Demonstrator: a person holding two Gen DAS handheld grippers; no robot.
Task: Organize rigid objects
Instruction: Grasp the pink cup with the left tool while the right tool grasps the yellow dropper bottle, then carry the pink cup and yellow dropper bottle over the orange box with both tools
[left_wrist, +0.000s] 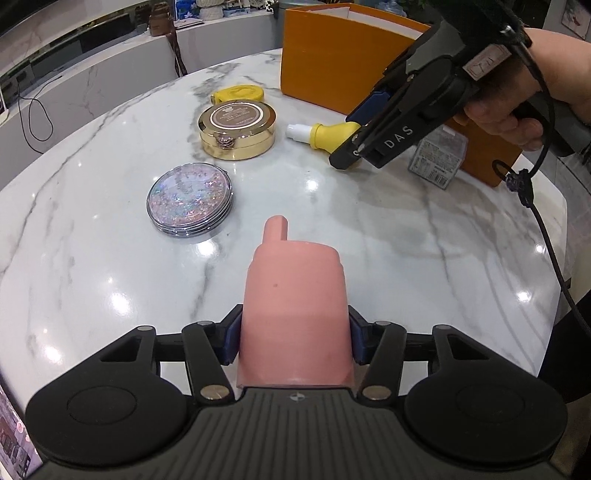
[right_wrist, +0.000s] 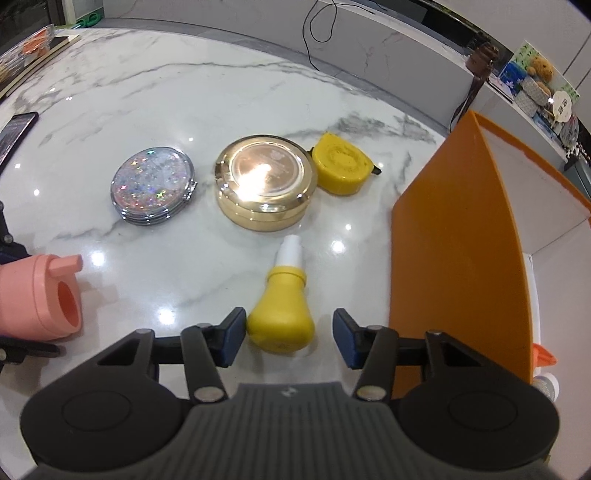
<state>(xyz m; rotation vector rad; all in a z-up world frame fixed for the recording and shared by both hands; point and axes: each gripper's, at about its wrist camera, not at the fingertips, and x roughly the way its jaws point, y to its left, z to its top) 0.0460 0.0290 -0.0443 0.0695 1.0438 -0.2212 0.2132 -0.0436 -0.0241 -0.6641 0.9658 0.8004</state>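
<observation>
White marble with grey veins tops the round table (left_wrist: 110, 266). At its far edge stands an open orange cardboard box (right_wrist: 458, 236) with a white lining; a small orange piece and a white cap show in its near corner. Left hand-held gripper (left_wrist: 294, 334) clamps a pink plastic cap-shaped bottle (left_wrist: 295, 295). Right hand-held gripper (right_wrist: 289, 338) is open around a yellow bulb-shaped bottle (right_wrist: 282, 317) lying on the table, its left pad touching and its right pad clear. Nearby lie a glittery round compact mirror (right_wrist: 153, 190), a gold round case (right_wrist: 264, 181) and a yellow tape measure (right_wrist: 341, 166).
</observation>
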